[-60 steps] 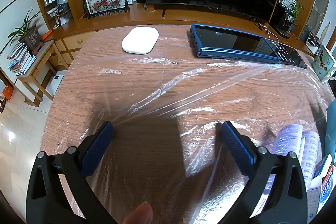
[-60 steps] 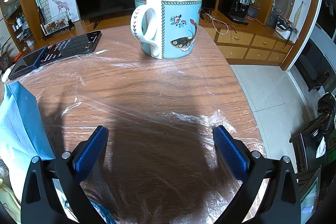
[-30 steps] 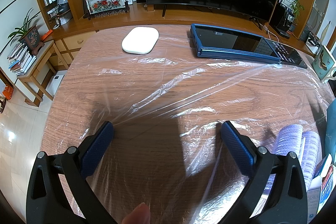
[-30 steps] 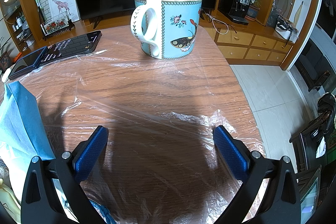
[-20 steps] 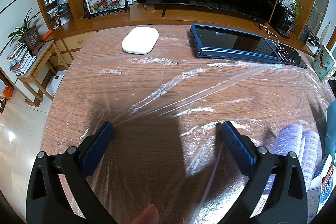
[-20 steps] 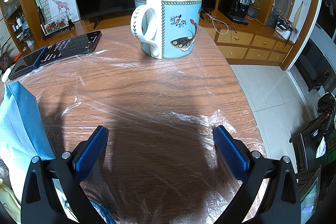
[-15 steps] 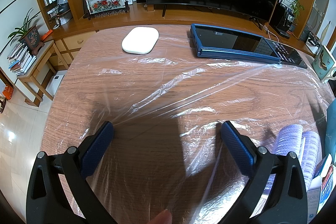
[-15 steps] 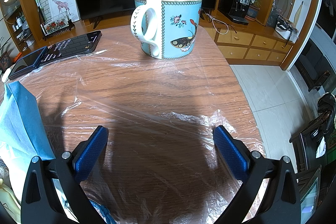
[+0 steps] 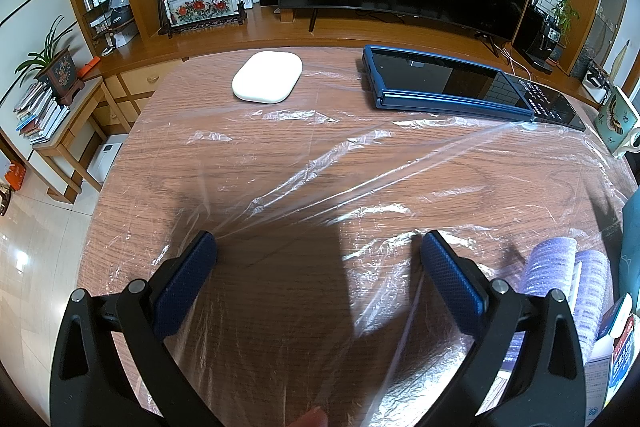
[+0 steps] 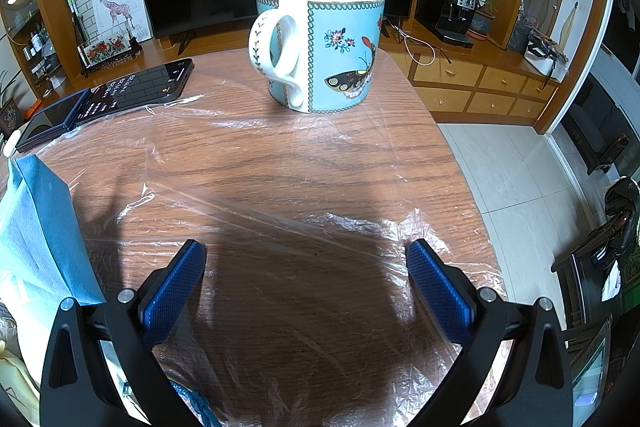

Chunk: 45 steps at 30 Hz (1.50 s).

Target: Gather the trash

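Observation:
A large sheet of clear plastic film (image 9: 360,179) lies crumpled across the round wooden table (image 9: 256,147). My left gripper (image 9: 318,247) hovers open just above the film near the table's front, nothing between its blue pads. In the right wrist view the same film (image 10: 304,223) spreads under my right gripper (image 10: 306,255), which is also open and empty. A blue paper sheet (image 10: 36,219) lies at the left of that view, beside the right gripper's left finger.
A white oval case (image 9: 267,77) and a dark blue folded device (image 9: 460,87) sit at the table's far side. A blue butterfly mug (image 10: 320,45) stands ahead of the right gripper. Printed booklets (image 9: 568,279) lie at right. A fingertip (image 9: 314,417) shows at the bottom edge.
Both grippers stay put. Only the fingertip at the bottom edge of the left wrist view has shifted rightward and lower.

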Each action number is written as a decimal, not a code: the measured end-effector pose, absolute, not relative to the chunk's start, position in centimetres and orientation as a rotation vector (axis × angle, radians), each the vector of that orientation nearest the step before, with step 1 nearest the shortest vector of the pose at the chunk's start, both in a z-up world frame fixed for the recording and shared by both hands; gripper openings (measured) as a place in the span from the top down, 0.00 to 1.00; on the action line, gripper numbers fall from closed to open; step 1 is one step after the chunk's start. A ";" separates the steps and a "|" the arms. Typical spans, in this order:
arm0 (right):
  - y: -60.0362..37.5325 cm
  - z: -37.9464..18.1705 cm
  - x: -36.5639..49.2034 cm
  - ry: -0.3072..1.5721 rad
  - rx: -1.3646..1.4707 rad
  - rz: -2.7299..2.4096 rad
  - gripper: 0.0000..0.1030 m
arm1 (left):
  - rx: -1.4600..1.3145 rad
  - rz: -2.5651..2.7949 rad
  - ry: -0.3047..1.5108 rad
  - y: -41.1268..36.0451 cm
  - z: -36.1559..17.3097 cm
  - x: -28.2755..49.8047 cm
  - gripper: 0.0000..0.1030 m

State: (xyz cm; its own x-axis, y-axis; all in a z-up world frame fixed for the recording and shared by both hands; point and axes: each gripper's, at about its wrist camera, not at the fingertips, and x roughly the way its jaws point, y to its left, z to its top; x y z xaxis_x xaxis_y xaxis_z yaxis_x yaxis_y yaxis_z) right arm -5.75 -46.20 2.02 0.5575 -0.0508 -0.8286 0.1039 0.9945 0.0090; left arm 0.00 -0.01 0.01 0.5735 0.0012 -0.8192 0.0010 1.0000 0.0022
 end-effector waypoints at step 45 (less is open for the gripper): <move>-37.7 10.7 -7.4 0.946 0.090 0.288 0.04 | -0.059 -0.740 1.004 -19.8 8.8 -13.2 0.01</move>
State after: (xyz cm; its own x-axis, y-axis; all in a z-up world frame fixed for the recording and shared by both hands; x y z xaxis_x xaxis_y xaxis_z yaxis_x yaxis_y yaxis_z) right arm -7.41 -37.68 10.71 0.5502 0.2826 -0.7857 -0.2039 0.9580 0.2018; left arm -13.17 -19.77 8.76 0.3179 -0.5879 -0.7438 0.5362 0.7585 -0.3703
